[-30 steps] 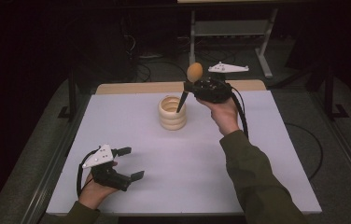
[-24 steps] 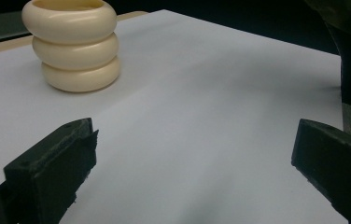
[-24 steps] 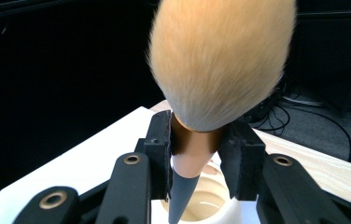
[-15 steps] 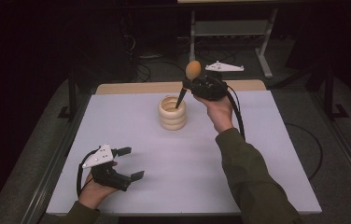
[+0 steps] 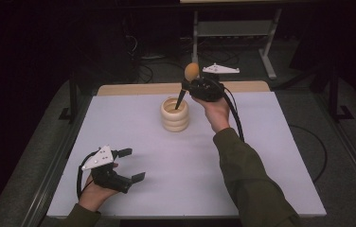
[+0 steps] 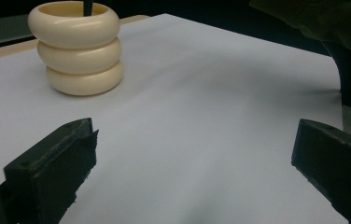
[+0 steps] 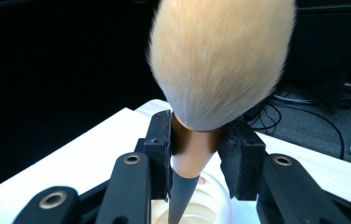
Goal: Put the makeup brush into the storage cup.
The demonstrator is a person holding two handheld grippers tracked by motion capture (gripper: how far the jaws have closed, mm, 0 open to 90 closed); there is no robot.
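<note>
Brush [image 7: 197, 154] handle inside holder [image 5: 175, 115] rim (right tool [image 5: 188, 90] clamping)

The lower end of the brush [image 5: 185, 87] handle is hidden inside the cream ringed holder [image 5: 175, 115], so whether its tip touches the bottom cannot be told (in the left gripper view just a dark stub [image 6: 88, 6] shows above the rim, cut by the top edge). In the right gripper view the bristle head [image 7: 220, 60] runs off the top edge, and the right gripper [image 7: 195, 158] covers most of the holder [image 7: 211, 205]. The left gripper [image 6: 197, 163] is cropped at bottom and right.
</note>
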